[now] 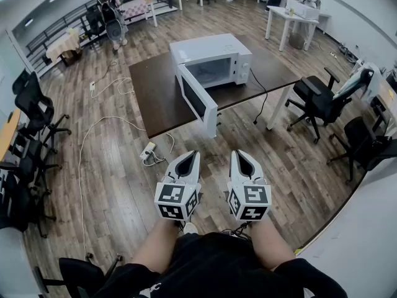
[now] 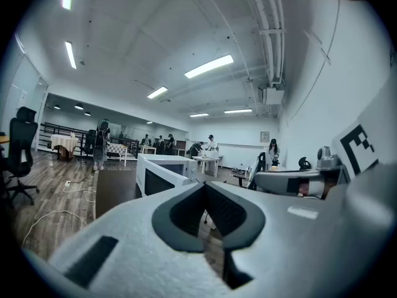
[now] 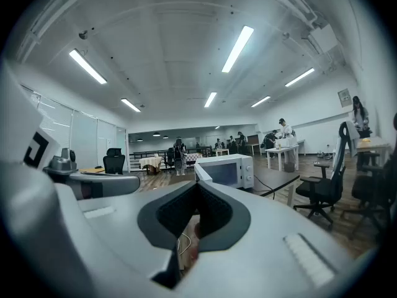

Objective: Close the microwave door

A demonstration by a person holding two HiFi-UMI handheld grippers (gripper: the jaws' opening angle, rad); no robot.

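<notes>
A white microwave [image 1: 214,58] stands on a dark brown table [image 1: 155,92] well ahead of me. Its door [image 1: 197,99] hangs wide open, swung out past the table's front edge toward me. The left gripper view shows the microwave [image 2: 162,172] far beyond the jaws, and the right gripper view shows the microwave [image 3: 226,169] the same way. My left gripper [image 1: 188,156] and right gripper [image 1: 239,155] are held side by side close to my body, over the wooden floor and far short of the table. Both are shut with nothing between the jaws.
Black office chairs stand to the right [image 1: 322,101] and along the left [image 1: 34,110]. White cables and a power strip [image 1: 147,151] lie on the floor before the table. A black cord [image 1: 263,98] hangs off the table's right side. White tables [image 1: 291,17] and people are at the back.
</notes>
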